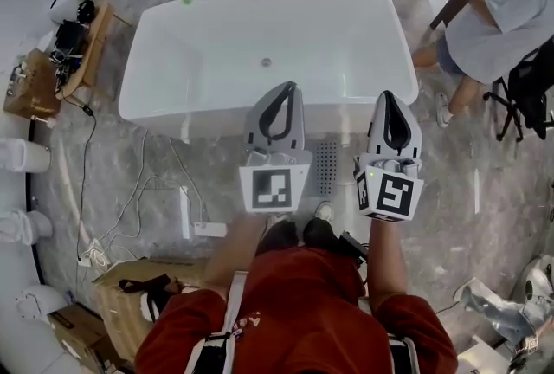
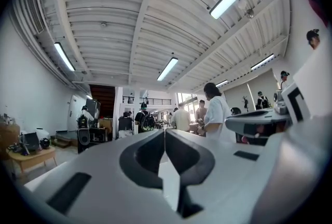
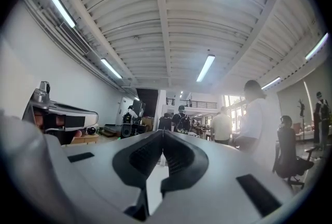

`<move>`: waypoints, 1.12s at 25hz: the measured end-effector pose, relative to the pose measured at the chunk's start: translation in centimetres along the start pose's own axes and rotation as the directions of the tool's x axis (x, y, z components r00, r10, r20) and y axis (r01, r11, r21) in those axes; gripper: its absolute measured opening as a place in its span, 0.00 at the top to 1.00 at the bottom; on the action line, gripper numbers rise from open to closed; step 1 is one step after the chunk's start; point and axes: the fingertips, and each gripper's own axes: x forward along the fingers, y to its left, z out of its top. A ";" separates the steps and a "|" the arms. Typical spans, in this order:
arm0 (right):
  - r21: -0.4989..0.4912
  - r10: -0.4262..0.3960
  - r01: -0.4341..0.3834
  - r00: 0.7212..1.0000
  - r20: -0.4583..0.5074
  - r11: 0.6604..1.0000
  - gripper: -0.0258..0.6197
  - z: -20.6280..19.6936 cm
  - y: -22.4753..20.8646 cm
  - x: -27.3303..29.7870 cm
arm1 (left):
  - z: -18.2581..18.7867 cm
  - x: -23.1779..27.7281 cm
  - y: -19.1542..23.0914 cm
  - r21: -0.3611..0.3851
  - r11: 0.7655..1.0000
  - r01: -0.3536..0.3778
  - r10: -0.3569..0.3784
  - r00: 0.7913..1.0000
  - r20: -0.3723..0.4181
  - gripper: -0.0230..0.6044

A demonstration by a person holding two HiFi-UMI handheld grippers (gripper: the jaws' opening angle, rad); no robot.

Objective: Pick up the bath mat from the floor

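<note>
- left claw (image 1: 286, 88) has its jaws pressed together on nothing; right claw (image 1: 387, 97) is likewise closed and empty
- grey dotted bath mat (image 1: 326, 166) lies on the floor (image 1: 130, 182) beside the white bathtub (image 1: 199, 52); it shows between both claws, untouched

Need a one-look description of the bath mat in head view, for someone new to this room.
Find the large white rectangular bathtub on the grey marbled floor. Just in front of its near wall, seen between the left gripper and right gripper, lies a small grey rectangular bath mat. It alone is covered in rows of dots; the plug block to its left is plain white.
</note>
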 end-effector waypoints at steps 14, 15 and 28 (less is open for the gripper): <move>0.018 0.056 -0.055 0.997 -0.059 0.998 0.94 -7.8 -0.3 0.1 | -8.2 0.5 -1.1 0.002 0.998 -0.062 0.062 0.990 -0.130 0.94; 0.018 0.066 -0.065 0.995 -0.069 0.998 0.94 -8.6 0.0 0.1 | -9.1 0.4 -1.0 -0.003 0.998 -0.068 0.067 0.988 -0.137 0.94; 0.032 0.123 -0.119 0.985 -0.124 0.992 0.94 -18.9 2.4 -1.1 | -20.6 -1.4 -0.2 -0.029 0.988 -0.152 0.143 0.971 -0.192 0.94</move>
